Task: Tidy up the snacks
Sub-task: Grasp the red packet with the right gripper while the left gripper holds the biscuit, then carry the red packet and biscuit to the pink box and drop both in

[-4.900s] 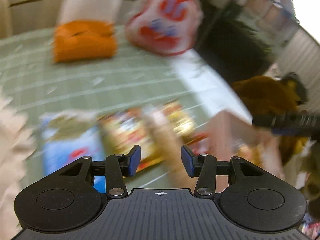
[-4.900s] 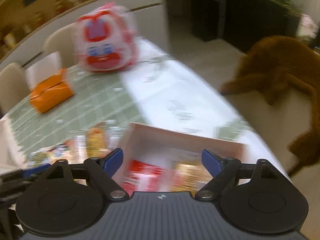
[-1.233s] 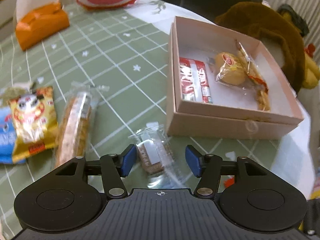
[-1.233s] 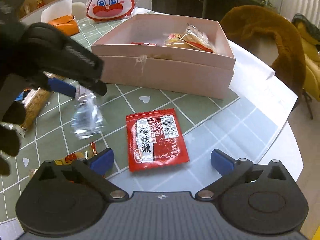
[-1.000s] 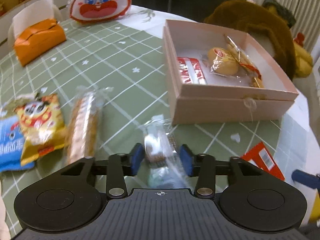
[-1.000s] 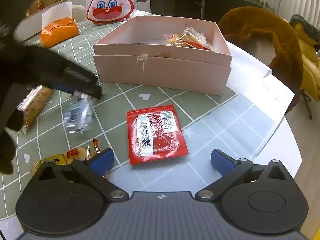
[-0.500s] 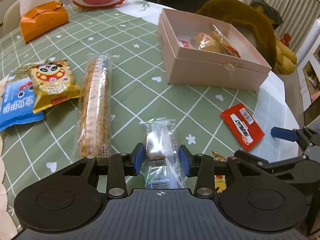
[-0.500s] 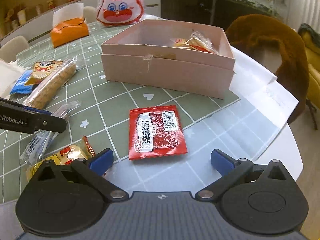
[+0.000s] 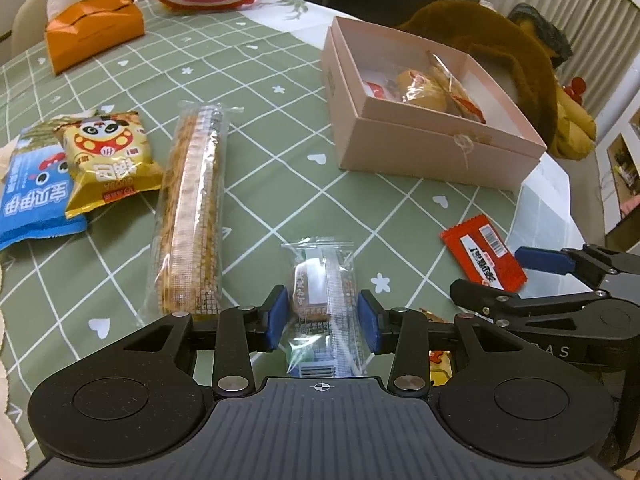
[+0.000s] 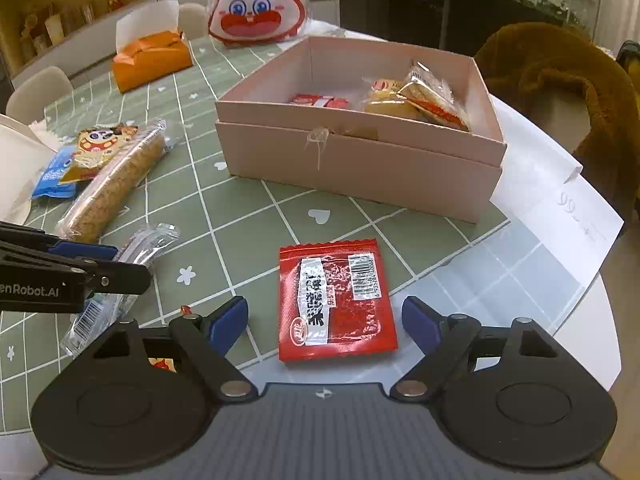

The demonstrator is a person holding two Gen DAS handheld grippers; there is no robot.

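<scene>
Blue packet: flat at the far left of the desk, partly under the yellow one.
Yellow panda packet: overlaps the blue packet's right edge, just beside the long bar.
Long cereal bar: in clear wrap, lying lengthwise on the green checked cloth, near the left gripper's left finger.
Orange tissue box: far back left, white tissue sticking up.
Rabbit-face bag: upright at the back of the desk, behind the box.
Left gripper: blue pads pinching a small clear-wrapped biscuit by its sides; the wrapper's barcode end points back toward the camera.
Gold-and-red wrapped sweet: only a corner shows, between the two grippers.
Red sachet: flat on the desk in front of the box, barcode up, lying between the right gripper's fingers without touching them.
Right gripper: jaws wide apart and closing, pads clear of the sachet.
Pink box: open, right of centre, holding a red-and-white pack and cellophane-wrapped pastries.
White paper: beside the box at the desk's right edge.
Brown plush chair cover: beyond the desk, far right.
</scene>
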